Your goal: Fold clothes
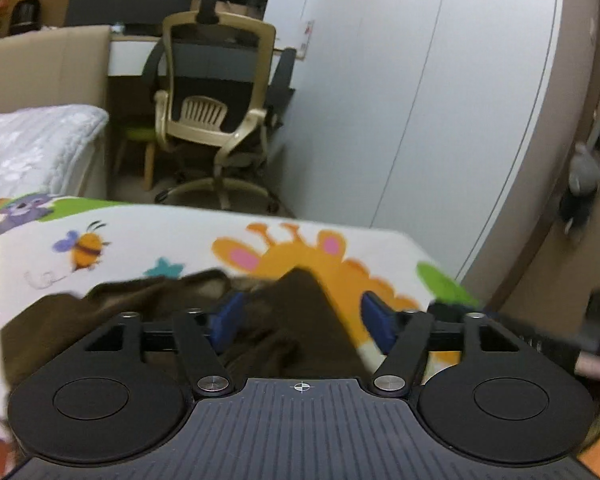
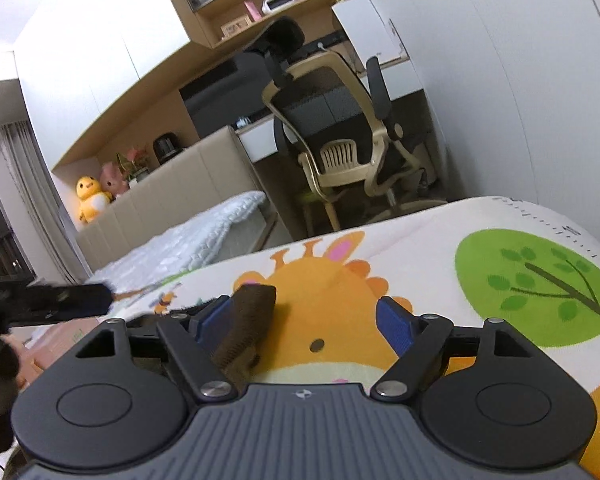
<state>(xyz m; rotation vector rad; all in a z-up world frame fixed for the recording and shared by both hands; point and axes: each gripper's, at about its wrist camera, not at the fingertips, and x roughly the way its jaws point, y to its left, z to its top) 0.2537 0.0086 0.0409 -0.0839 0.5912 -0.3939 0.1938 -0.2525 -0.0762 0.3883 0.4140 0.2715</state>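
Note:
A dark brown garment [image 1: 140,308] lies bunched on a cartoon-printed play mat [image 1: 148,236]. In the left wrist view my left gripper [image 1: 302,320] is open, and a raised peak of the brown cloth [image 1: 300,312] stands between its blue pads [image 1: 228,318]. In the right wrist view my right gripper [image 2: 304,320] is open. A ribbed brown cuff or hem [image 2: 246,320] rests against the left blue pad [image 2: 214,318]. The right pad is apart from the cloth. The left gripper [image 2: 72,298] shows at the left edge of the right wrist view.
The mat [image 2: 500,248] bears a giraffe and a green tree [image 2: 540,280]. Beyond its far edge stand an office chair [image 1: 216,120], a bed with a white quilt [image 1: 28,148] and a desk. White wardrobe doors [image 1: 420,100] run along the right.

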